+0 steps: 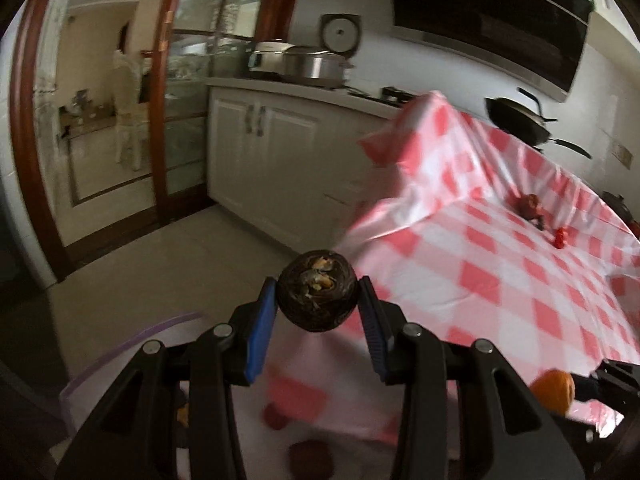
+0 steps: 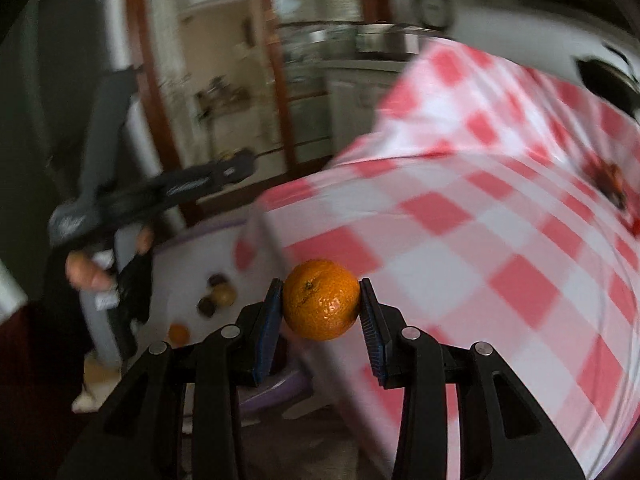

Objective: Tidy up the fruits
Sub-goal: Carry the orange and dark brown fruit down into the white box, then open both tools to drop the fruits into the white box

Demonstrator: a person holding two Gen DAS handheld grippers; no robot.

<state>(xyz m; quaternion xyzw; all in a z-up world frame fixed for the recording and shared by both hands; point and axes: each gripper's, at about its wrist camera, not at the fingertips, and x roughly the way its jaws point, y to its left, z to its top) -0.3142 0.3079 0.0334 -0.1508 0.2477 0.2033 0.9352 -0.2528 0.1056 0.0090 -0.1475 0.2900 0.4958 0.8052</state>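
Left tool clamps a dark cracked fruit beside the checked tabletop. Right tool clamps an orange above it.

White cabinets, tiled floor, wood-framed glass door, possibly sliding.

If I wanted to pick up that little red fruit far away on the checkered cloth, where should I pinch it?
Pinch the small red fruit across its widest middle, coming straight down from above. It looks small and roundish and lies low on the pink-and-white checkered tablecloth, so side-on fingers would probably scrape the cloth. A brownish fruit sits close behind it, so set the fingers left and right.
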